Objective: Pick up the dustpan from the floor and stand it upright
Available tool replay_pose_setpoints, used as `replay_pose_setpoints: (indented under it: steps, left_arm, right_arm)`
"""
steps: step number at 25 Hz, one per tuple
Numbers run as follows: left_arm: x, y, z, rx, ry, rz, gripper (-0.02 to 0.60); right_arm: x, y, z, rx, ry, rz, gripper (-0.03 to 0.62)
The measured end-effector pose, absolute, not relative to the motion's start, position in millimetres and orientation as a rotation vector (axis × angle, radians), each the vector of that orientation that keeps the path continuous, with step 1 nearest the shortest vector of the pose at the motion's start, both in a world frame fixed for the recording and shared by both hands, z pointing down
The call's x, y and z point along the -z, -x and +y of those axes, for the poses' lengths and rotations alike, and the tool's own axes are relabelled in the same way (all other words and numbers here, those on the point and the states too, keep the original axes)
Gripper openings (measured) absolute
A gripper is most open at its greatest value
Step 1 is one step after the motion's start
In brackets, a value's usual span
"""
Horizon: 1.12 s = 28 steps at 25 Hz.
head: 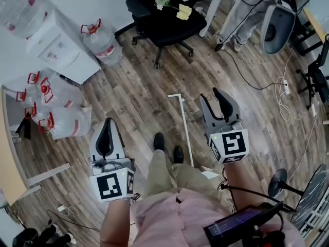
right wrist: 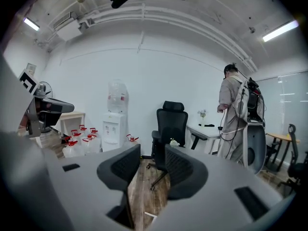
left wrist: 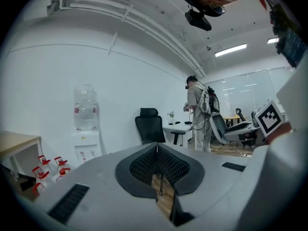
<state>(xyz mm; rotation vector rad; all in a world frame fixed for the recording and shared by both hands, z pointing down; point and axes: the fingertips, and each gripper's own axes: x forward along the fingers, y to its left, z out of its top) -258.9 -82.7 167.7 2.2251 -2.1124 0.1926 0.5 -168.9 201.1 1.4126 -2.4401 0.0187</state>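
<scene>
The dustpan's long white handle (head: pixel 184 121) lies on the wood floor in front of the person's shoes, and a white piece (head: pixel 209 174) shows at its near end by the right leg; the pan itself is mostly hidden. My right gripper (head: pixel 215 99) hovers just right of the handle, its jaws apart and empty. In the right gripper view my right gripper (right wrist: pixel 151 154) looks over floor, with a white bit of the dustpan (right wrist: pixel 149 217) low between the jaws. My left gripper (head: pixel 106 123) is held left of the legs, its pads pressed together on nothing; the left gripper view shows my left gripper (left wrist: pixel 157 146) the same way.
A black office chair (head: pixel 164 19) stands ahead, with a water dispenser (head: pixel 59 45) and several water bottles (head: pixel 49 104) at the left. Cables (head: pixel 282 94) trail on the floor at the right, near a fan (head: pixel 308 189). Another person (right wrist: pixel 236 114) stands by a white desk (right wrist: pixel 204 129).
</scene>
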Motion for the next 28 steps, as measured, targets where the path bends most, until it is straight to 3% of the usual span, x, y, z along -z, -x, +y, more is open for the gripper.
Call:
replay_pose_setpoints:
  steps: [11,28]
  left_arm:
    - [-291,310,-179,-0.338,-2.262,-1.997,0.014]
    - [-505,255,-256,-0.384,-2.383,-1.738,0.014]
  right_arm:
    - [-349,32,-249,-0.127,-1.356,-2.337,0.16]
    - [-583,6,-278,-0.305,-1.316,-2.195,0.163]
